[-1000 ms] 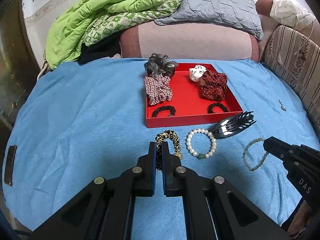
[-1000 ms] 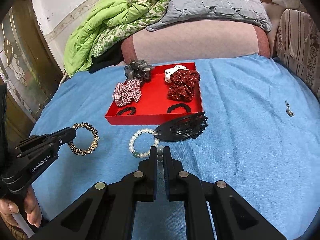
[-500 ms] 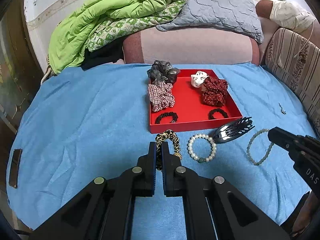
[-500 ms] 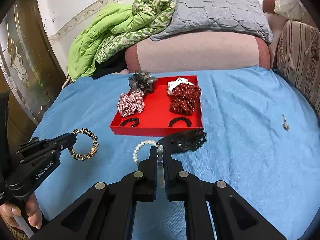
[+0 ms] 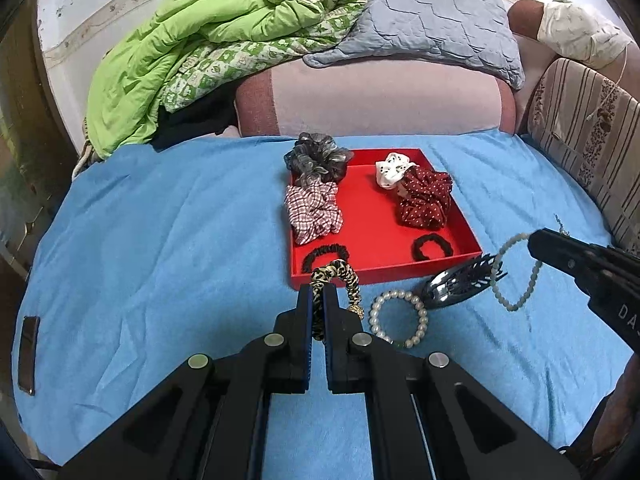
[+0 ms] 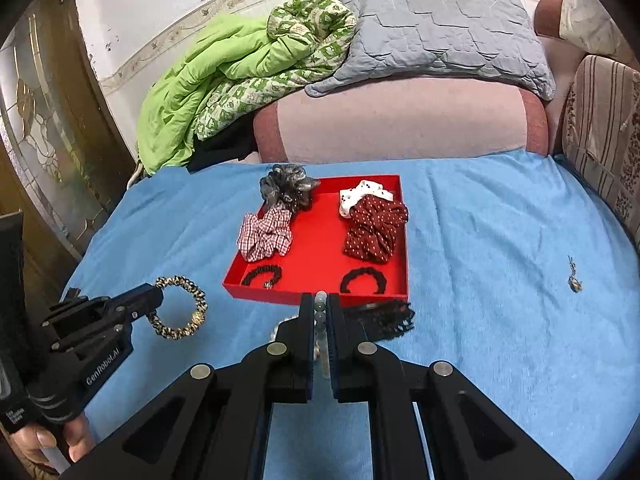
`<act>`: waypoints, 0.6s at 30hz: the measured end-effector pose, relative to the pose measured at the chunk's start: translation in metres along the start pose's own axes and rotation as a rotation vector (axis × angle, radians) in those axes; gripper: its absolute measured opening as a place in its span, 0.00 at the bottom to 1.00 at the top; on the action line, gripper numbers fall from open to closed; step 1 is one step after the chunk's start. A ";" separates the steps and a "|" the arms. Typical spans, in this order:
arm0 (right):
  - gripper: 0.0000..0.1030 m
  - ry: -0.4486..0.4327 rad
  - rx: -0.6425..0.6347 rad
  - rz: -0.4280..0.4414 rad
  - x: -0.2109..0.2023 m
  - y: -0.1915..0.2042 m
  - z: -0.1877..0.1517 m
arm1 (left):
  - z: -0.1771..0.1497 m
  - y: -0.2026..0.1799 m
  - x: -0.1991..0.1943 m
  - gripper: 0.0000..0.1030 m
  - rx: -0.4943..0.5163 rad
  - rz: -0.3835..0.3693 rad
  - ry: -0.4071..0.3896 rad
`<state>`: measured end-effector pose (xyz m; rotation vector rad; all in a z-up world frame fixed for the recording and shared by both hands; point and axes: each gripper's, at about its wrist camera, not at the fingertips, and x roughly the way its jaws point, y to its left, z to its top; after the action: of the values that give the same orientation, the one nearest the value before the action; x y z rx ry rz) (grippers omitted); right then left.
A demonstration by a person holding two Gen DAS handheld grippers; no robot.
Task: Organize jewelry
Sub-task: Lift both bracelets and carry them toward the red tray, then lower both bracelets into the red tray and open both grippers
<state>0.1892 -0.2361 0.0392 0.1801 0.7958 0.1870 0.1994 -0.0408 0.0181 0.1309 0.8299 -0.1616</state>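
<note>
The blue cloth (image 5: pixel 160 240) spreads under everything, reaching far ahead of both claws and to either side. Ahead of the two claws, just past their tips, sits the red tray (image 5: pixel 376 216); in it lie a grey scrunchie (image 5: pixel 318 158) at the far left corner, a checked scrunchie (image 5: pixel 314 212) nearer on the left, a white spotted scrunchie (image 5: pixel 392 168) and a dark red dotted scrunchie (image 5: pixel 422 200) on the right, and two small black hair ties (image 5: pixel 432 246) along the near wall. The left gripper (image 5: pixel 318 300) is pinched tight on a leopard-print scrunchie (image 5: pixel 340 276), whose loop hangs beyond its tips, in front of the tray's near wall in that view. The right gripper (image 6: pixel 320 304) is clamped on a pale green bead bracelet (image 5: pixel 516 276), with beads showing between its pads and the loop dangling clear of the cloth. Between the two claws, on the cloth, a black hair claw clip (image 5: pixel 460 284) lies just before the tray, and a white pearl bracelet (image 5: pixel 398 318) rests beside it, just right of the left claw's tips. Far right of the right claw, a tiny metal trinket (image 6: pixel 574 276) lies alone
</note>
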 end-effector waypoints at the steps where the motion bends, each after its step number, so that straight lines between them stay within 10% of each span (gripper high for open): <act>1: 0.06 0.001 0.000 0.001 0.001 0.000 0.002 | 0.003 0.000 0.003 0.04 -0.001 -0.004 0.002; 18: 0.06 0.015 0.006 0.021 0.056 -0.011 0.075 | 0.076 0.001 0.052 0.04 -0.040 -0.088 0.013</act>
<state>0.2827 -0.2407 0.0496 0.1933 0.8095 0.2064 0.2891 -0.0580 0.0309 0.0578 0.8519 -0.2269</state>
